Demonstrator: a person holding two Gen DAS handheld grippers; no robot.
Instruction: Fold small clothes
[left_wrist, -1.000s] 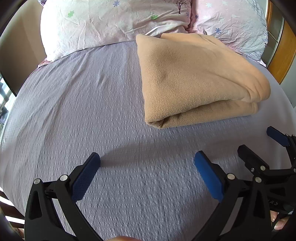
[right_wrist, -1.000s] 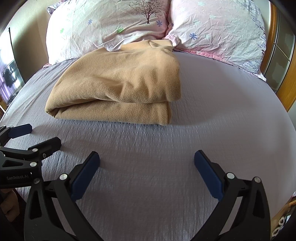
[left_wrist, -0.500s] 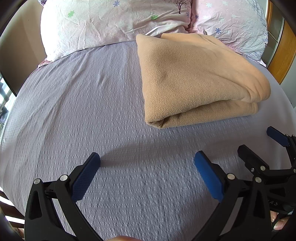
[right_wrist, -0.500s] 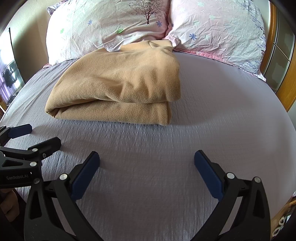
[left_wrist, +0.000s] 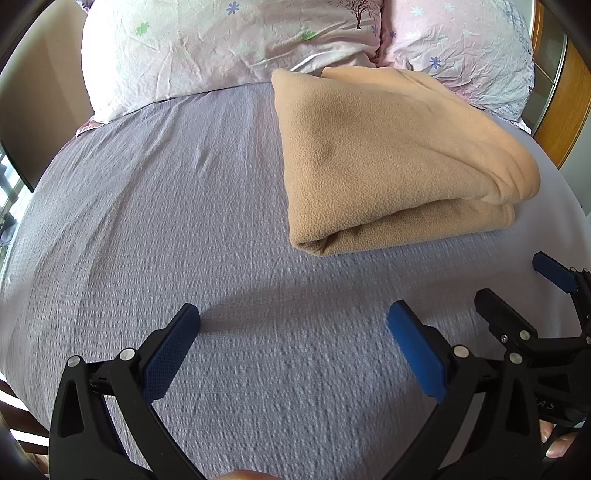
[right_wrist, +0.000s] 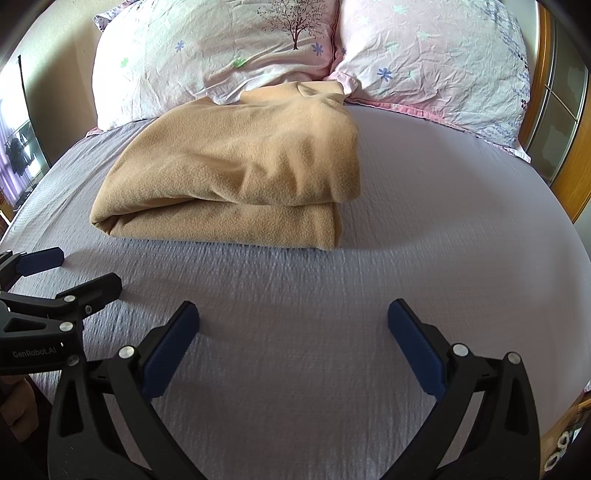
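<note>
A tan fleece cloth (left_wrist: 388, 162) lies folded in layers on the grey bed sheet (left_wrist: 166, 221), its far end against the pillows. It also shows in the right wrist view (right_wrist: 240, 173). My left gripper (left_wrist: 293, 343) is open and empty, hovering low over the sheet in front of the cloth's left corner. My right gripper (right_wrist: 293, 339) is open and empty, over the sheet in front of the cloth's right end. Each gripper shows at the edge of the other's view: the right gripper (left_wrist: 517, 291) and the left gripper (right_wrist: 74, 273).
Two floral pillows (right_wrist: 221, 55) (right_wrist: 436, 62) lie at the head of the bed. A wooden frame with glass panels (right_wrist: 557, 122) stands at the right. A wall and window (left_wrist: 14, 177) are at the left. The sheet (right_wrist: 461, 240) spreads right of the cloth.
</note>
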